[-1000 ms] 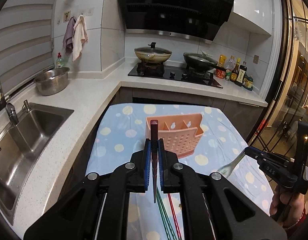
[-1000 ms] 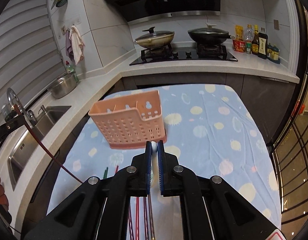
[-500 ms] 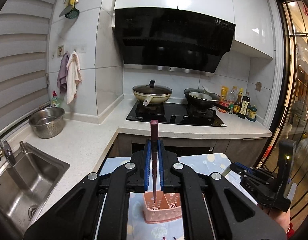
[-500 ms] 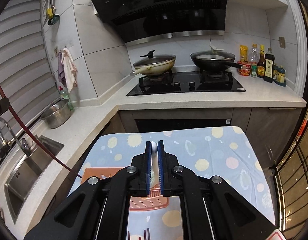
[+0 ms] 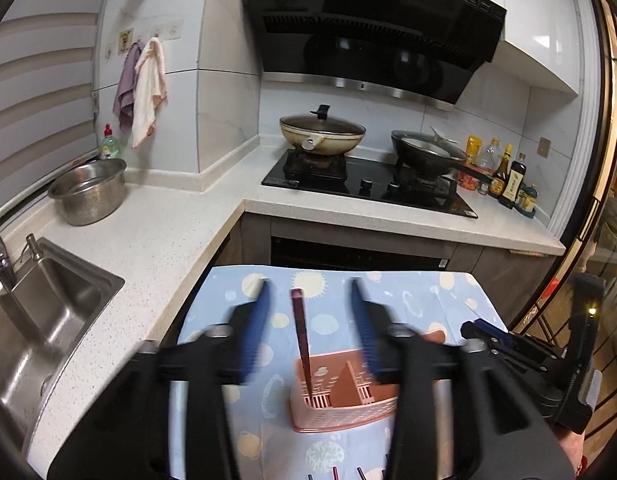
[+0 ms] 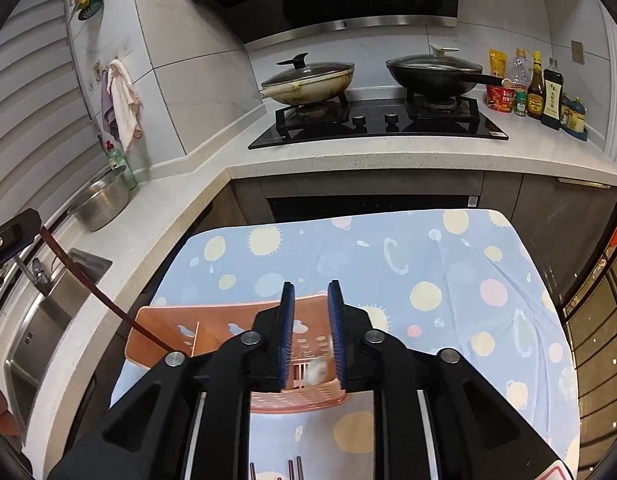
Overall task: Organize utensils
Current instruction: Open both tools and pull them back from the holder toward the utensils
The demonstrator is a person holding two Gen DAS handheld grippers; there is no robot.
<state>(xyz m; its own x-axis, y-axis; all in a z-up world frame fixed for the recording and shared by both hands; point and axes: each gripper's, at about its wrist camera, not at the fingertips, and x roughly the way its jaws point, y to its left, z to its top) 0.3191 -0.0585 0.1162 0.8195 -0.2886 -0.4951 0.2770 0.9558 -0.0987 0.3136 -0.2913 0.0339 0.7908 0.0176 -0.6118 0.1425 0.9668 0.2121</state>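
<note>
The left gripper [image 5: 308, 320] is seen with its jaws wide apart, and nothing is held between them. A dark red chopstick [image 5: 301, 344] stands tilted in the left compartment of the pink basket [image 5: 340, 412], which rests on the dotted blue cloth [image 6: 428, 264]. The right gripper [image 6: 310, 320] is also parted. A blurred white spoon [image 6: 317, 368] is seen between its fingers, inside the basket.

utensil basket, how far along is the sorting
Done: a dark chopstick stands in the pink basket; a blurred pale utensil is dropping in. Both the left gripper and right gripper are open, empty. Left: more chopsticks on the cloth.
</note>
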